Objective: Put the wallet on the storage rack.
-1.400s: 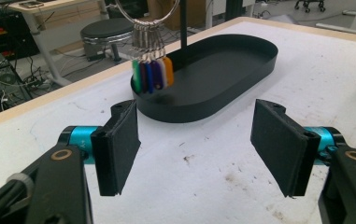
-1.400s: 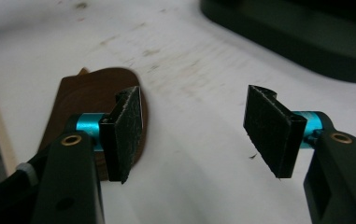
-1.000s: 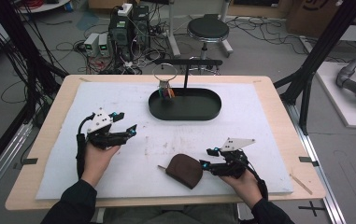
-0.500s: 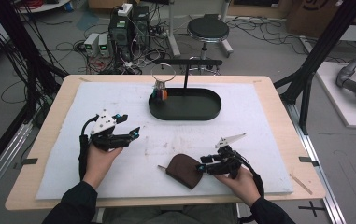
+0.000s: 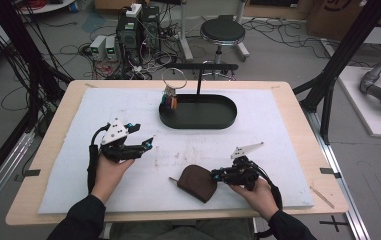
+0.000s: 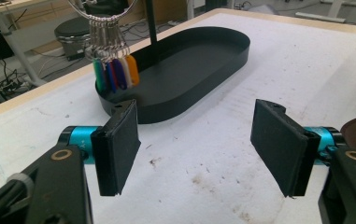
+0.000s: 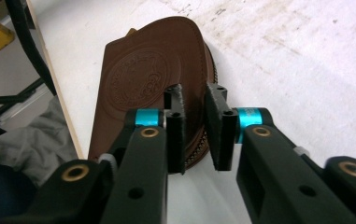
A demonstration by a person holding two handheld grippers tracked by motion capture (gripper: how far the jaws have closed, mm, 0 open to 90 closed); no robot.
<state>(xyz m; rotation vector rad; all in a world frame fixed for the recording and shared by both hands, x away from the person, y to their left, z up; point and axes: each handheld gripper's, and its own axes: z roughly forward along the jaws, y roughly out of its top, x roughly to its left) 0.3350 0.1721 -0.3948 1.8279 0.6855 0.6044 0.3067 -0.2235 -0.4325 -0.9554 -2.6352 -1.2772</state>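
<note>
- High view: a brown leather pouch (image 5: pixel 197 182) is seen lying flat on the white mat (image 5: pixel 278 130) of the worktop (image 5: pixel 43 150), near the front edge and a little right of centre.
- The right claw (image 5: pixel 217 174) is held at the pouch's right edge, its jaws drawn close together; whether the leather is pinched cannot be told from here.
- The left claw (image 5: pixel 148 143) is held above the mat at the left, well apart from the pouch, its tips pointed right.
- A black oval tray (image 5: pixel 198 120) stands farther back at centre, with a key ring (image 5: pixel 170 95) of coloured tags hung from a post over its left end.
- Left gripper view: the left claw (image 6: pixel 194 144) is spread wide over bare mat, with nothing between the jaws; the tray (image 6: pixel 203 60) and the key ring (image 6: pixel 115 70) lie beyond.
- Right gripper view: the right claw (image 7: pixel 195 126) is nearly pressed together over the pouch's (image 7: pixel 143 79) stitched edge, a narrow gap being left between the pads; a firm pinch cannot be told.
</note>
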